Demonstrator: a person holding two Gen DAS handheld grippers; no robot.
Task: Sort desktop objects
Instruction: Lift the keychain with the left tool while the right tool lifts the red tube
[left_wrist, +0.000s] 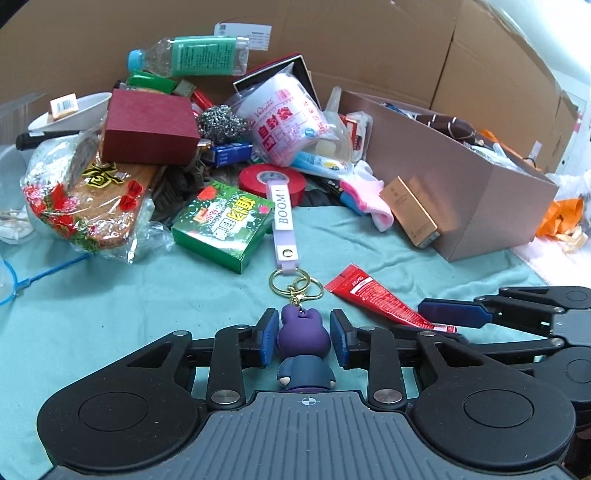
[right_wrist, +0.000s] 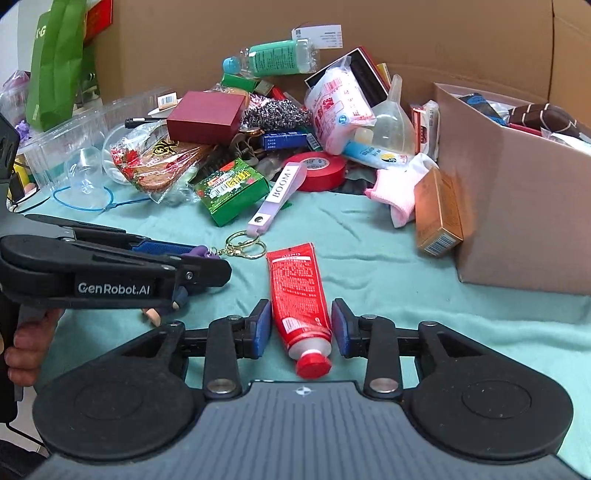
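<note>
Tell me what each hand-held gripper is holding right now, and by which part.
Nothing is held. The left hand-held gripper straddles the purple bunny keychain at its head, the right hand-held gripper the red tube near its cap; gaps show beside both.

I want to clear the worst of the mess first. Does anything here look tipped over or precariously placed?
Yes. The water bottle lies on its side atop the pile by the cardboard wall, and the dark red box sits tilted on other clutter. A gold carton leans askew against the brown box.
</note>
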